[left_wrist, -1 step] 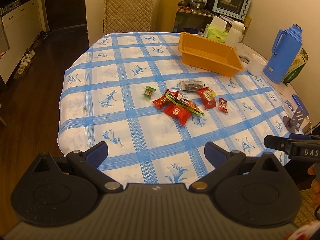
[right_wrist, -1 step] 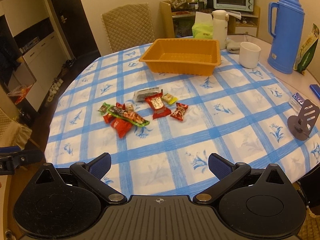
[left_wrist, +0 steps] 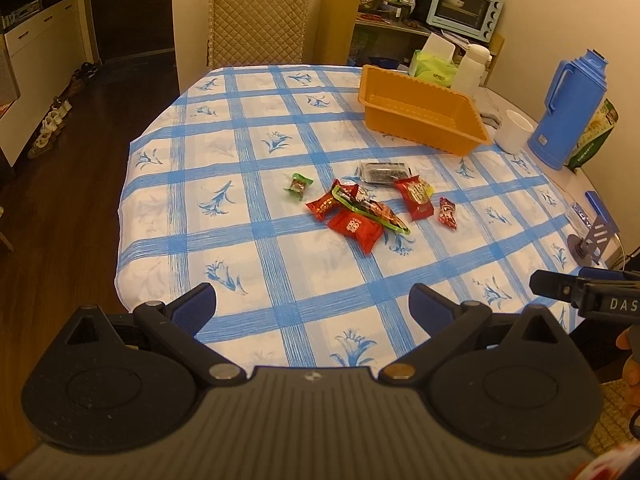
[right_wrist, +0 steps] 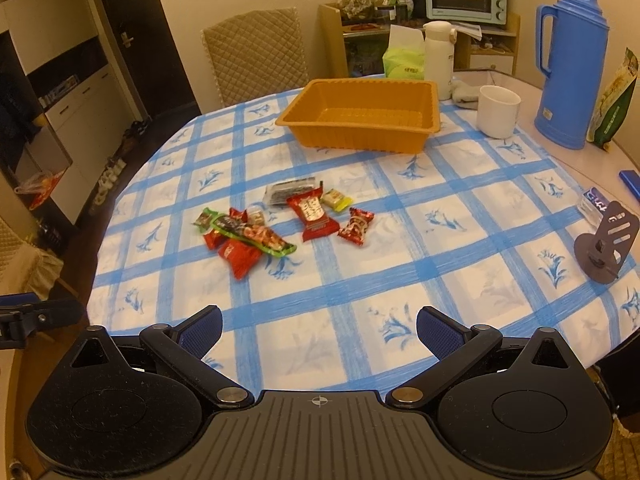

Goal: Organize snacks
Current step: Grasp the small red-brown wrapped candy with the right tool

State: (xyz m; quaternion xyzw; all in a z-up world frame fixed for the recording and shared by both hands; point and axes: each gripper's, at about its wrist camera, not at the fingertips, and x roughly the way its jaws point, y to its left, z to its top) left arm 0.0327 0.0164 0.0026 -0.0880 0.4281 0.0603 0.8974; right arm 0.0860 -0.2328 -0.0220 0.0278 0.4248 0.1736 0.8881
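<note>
**Snacks loose on the checked cloth, both grippers wide and empty**

Left gripper (left_wrist: pixel 312 304) above the near edge of the round table in its blue-and-white checked tablecloth (left_wrist: pixel 240 216); blue-padded fingers (left_wrist: pixel 196 308) spread wide, nothing between them. Right gripper (right_wrist: pixel 318 326) likewise at the near edge, fingers (right_wrist: pixel 436 334) far apart, nothing held.

Mid-table, a loose cluster of wrapped snacks: small green candy (left_wrist: pixel 298 186) off to the left, long green-edged packet (left_wrist: pixel 372 210) lying across red square packets (left_wrist: pixel 356 228), dark grey pouch (left_wrist: pixel 384 171) behind, red packet with a white label (left_wrist: pixel 416 198), small red twisted candy (left_wrist: pixel 448 212) to the right.

Beyond the cluster and apart from it, an empty orange rectangular plastic tray (right_wrist: pixel 360 136). To its right, a white mug (right_wrist: pixel 498 110) and a tall blue plastic thermos jug (right_wrist: pixel 572 64).
</note>
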